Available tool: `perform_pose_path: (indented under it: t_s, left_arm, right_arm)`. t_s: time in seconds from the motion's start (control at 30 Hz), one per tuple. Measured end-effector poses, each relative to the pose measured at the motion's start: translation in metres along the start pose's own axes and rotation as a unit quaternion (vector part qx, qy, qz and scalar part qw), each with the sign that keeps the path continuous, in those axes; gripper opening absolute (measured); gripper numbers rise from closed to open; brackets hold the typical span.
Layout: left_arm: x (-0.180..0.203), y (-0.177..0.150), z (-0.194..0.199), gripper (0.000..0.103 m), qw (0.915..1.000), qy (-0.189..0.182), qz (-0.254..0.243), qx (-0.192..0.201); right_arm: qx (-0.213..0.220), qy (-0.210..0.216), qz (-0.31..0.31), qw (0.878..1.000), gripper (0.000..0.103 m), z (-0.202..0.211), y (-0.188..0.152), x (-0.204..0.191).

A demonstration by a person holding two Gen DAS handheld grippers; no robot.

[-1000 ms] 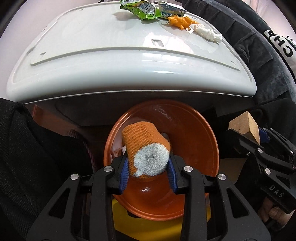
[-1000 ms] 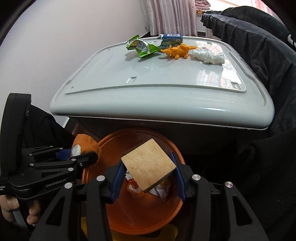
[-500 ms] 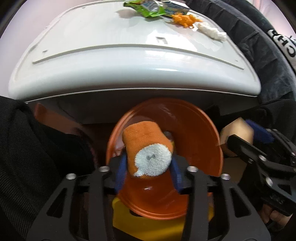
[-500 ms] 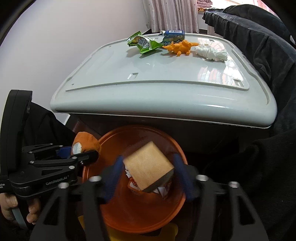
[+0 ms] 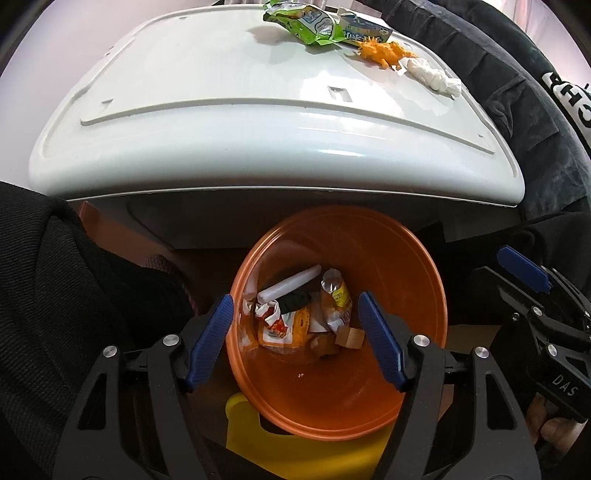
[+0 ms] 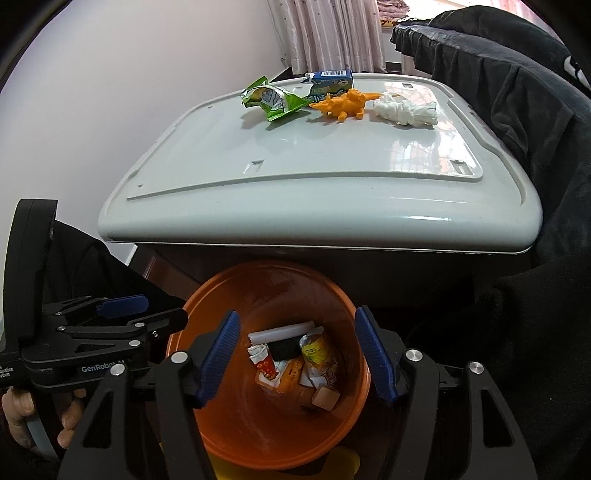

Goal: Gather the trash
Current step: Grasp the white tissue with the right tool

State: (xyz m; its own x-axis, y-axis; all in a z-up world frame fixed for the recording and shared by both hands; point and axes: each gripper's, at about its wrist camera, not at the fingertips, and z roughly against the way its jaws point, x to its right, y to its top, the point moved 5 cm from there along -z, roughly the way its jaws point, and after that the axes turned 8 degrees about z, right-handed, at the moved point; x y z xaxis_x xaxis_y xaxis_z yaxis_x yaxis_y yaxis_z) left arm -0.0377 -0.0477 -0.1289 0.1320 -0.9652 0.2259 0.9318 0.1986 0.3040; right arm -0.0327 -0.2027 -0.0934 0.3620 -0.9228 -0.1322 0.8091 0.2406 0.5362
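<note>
An orange bin [image 5: 417, 288] [image 6: 229, 413] sits below the front edge of a white lid surface [image 5: 207, 96] [image 6: 314, 147]. Inside lie wrappers, a white tube, a wooden block [image 5: 351, 338] [image 6: 325, 398] and an orange sock [image 5: 323, 345], partly hidden. My left gripper [image 5: 297, 338] is open and empty above the bin. My right gripper [image 6: 297, 356] is open and empty above the bin too. On the far end of the lid lie a green wrapper [image 5: 306, 24] [image 6: 273, 98], a blue carton [image 6: 330, 83], an orange toy dinosaur [image 5: 382, 51] [image 6: 343, 103] and a white crumpled tissue [image 5: 432, 75] [image 6: 404, 110].
Dark clothing [image 6: 517, 122] hangs along the right side of the lid and near the bin. A yellow object [image 5: 306, 450] lies under the bin. A pale wall [image 6: 110, 92] stands on the left.
Both grippers opened. The orange sock dropped from the left one and the wooden block from the right one; both now lie in the bin.
</note>
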Motion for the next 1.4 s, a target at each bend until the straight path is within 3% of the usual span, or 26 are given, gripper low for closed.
perform_pose_path:
  t_s: [0.2,0.3,0.5,0.57,0.73,0.83,0.97,1.17,1.3,1.4]
  left_arm:
    - [0.002,0.008,0.014,0.069,0.9996,-0.006,-0.009,0.027]
    - [0.005,0.021,0.027,0.070,0.9983,-0.017,-0.017,0.053]
    - [0.011,0.059,0.042,0.074,0.9938,-0.037,-0.025,0.101]
    - [0.012,0.072,0.044,0.077,0.9917,-0.035,-0.022,0.121]
    - [0.011,0.082,0.041,0.077,0.9893,-0.039,-0.016,0.140]
    - [0.008,0.078,0.033,0.077,0.9905,-0.037,-0.019,0.131]
    - [0.009,0.075,0.027,0.077,0.9916,-0.039,-0.021,0.122]
    - [0.016,0.072,0.025,0.077,0.9909,-0.032,-0.039,0.125]
    - [0.020,0.069,0.020,0.077,0.9915,-0.030,-0.046,0.118]
    - [0.022,0.068,0.020,0.077,0.9909,-0.027,-0.054,0.121]
  right_arm:
    - [0.008,0.018,-0.024,1.000,0.066,0.006,0.017,0.014]
    - [0.016,0.018,-0.039,0.999,0.067,0.010,0.045,0.036]
    - [0.037,-0.036,-0.030,0.998,0.073,-0.001,0.121,0.091]
    - [0.031,-0.052,-0.007,0.998,0.073,-0.012,0.146,0.105]
    - [-0.011,-0.084,0.117,0.990,0.073,-0.058,0.201,0.127]
    - [-0.019,-0.082,0.170,0.982,0.073,-0.078,0.215,0.132]
    - [-0.030,-0.063,0.184,0.980,0.073,-0.102,0.222,0.140]
    - [-0.052,-0.070,0.211,0.974,0.073,-0.127,0.215,0.147]
    - [-0.061,-0.049,0.178,0.981,0.045,-0.129,0.216,0.152]
    - [-0.071,-0.049,0.158,0.984,0.042,-0.126,0.212,0.150]
